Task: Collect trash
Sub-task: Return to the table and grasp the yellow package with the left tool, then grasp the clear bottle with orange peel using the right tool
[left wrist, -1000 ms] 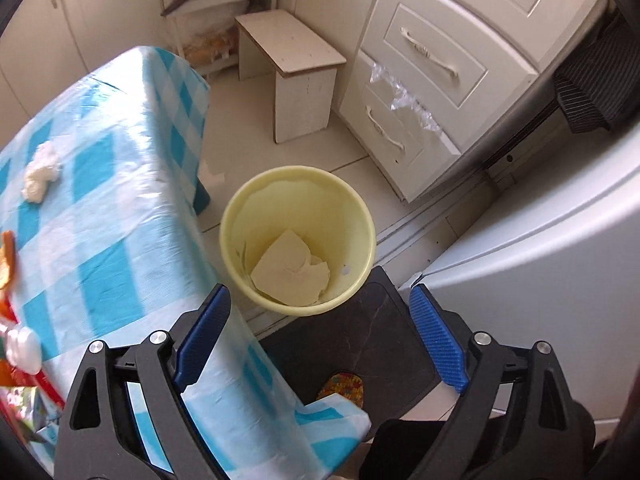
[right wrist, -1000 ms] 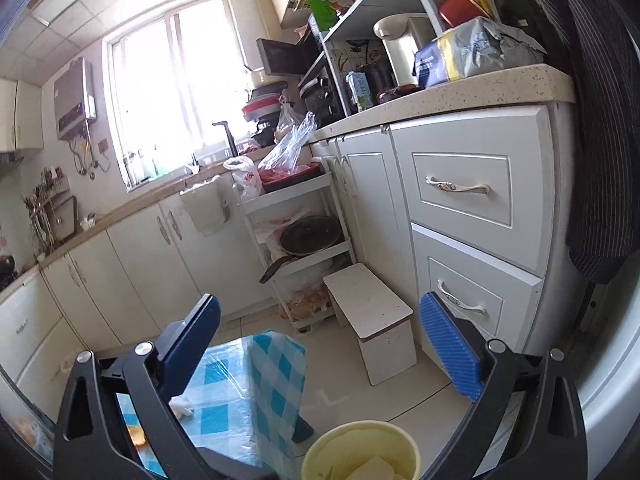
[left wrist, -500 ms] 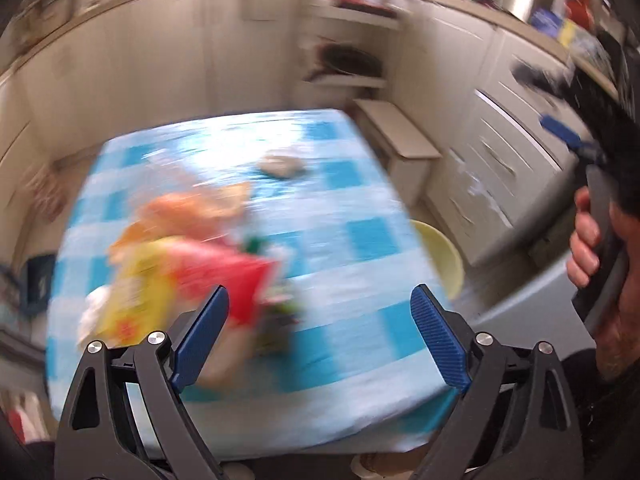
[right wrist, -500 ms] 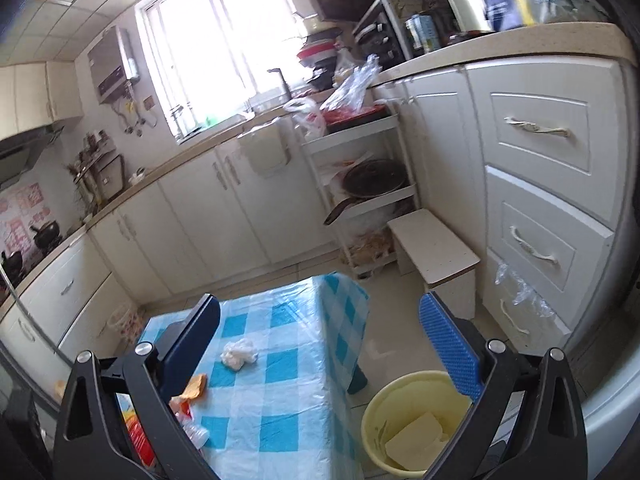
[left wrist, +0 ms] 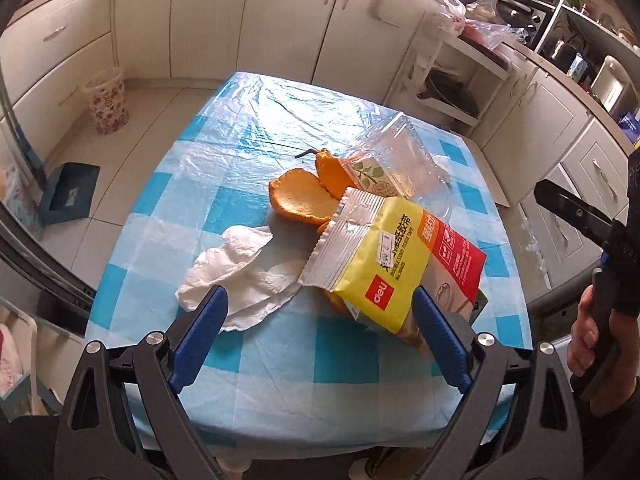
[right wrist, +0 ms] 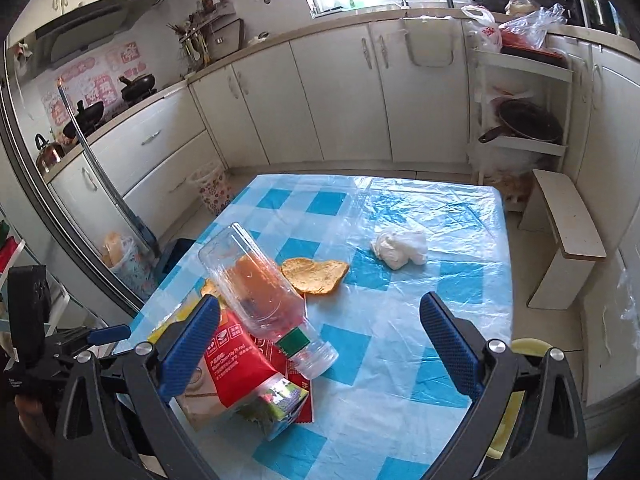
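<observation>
The trash lies heaped on the checked tabletop (left wrist: 280,368), and the left tool (left wrist: 320,332), wide open and empty, hangs just short of the pile with the flat tissue (left wrist: 236,276) by its left finger and the yellow packet (left wrist: 372,264) by its right. The right tool (right wrist: 320,340), also open and empty, faces the lying bottle (right wrist: 260,292), whose length runs away from it, capped end nearer. The left looks nearer a pick.
</observation>
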`<act>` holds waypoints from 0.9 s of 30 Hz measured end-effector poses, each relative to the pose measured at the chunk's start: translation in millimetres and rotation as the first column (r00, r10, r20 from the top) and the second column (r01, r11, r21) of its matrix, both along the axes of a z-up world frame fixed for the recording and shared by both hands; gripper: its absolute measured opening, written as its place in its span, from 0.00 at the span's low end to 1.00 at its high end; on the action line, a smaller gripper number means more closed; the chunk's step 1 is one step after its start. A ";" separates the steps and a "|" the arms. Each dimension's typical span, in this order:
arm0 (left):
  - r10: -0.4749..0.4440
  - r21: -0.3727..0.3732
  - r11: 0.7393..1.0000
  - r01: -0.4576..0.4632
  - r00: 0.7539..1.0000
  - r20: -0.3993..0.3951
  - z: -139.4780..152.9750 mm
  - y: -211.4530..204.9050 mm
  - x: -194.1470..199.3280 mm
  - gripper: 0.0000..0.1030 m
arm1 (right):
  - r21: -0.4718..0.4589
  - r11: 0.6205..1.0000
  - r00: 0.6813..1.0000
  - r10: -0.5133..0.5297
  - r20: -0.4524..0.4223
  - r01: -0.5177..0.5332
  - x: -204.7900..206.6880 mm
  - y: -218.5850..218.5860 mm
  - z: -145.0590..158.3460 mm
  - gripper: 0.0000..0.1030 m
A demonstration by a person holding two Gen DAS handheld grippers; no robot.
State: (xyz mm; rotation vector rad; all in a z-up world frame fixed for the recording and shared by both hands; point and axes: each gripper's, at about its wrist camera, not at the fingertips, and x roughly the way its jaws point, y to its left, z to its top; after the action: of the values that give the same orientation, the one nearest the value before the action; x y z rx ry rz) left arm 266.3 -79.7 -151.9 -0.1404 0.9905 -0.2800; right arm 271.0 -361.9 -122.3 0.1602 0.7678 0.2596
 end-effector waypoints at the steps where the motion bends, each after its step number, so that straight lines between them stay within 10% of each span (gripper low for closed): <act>1: -0.007 0.002 1.000 0.007 1.000 -0.004 -2.7 -3.5 1.0 0.87 | -0.002 1.000 1.000 0.006 -0.009 -0.006 3.4 3.9 -2.5 0.93; 6: -0.044 -0.012 0.999 0.044 0.999 -0.027 -14.7 -15.8 18.9 0.83 | -0.045 0.998 0.998 0.042 -0.047 -0.044 14.4 20.0 -15.5 0.93; 8: -0.070 -0.039 0.997 0.068 0.996 -0.049 -17.3 -18.5 22.9 0.50 | -0.057 0.997 0.997 0.051 -0.057 -0.054 18.4 25.6 -19.3 0.93; 13: -0.088 -0.111 0.991 0.080 0.994 -0.063 -16.0 -8.0 22.5 0.17 | -0.051 0.997 0.996 0.061 -0.069 -0.065 31.4 38.3 -23.6 0.93; 27: -0.033 -0.214 0.977 0.017 0.997 -0.069 -9.4 53.9 13.9 0.04 | -0.115 0.988 0.989 0.093 -0.112 -0.106 62.6 70.0 -40.4 0.93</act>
State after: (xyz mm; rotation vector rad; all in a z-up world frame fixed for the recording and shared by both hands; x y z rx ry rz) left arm 280.2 -25.8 -161.4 -0.3356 1.0331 -0.4066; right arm 333.6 -291.9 -162.7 0.0208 0.8965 0.3005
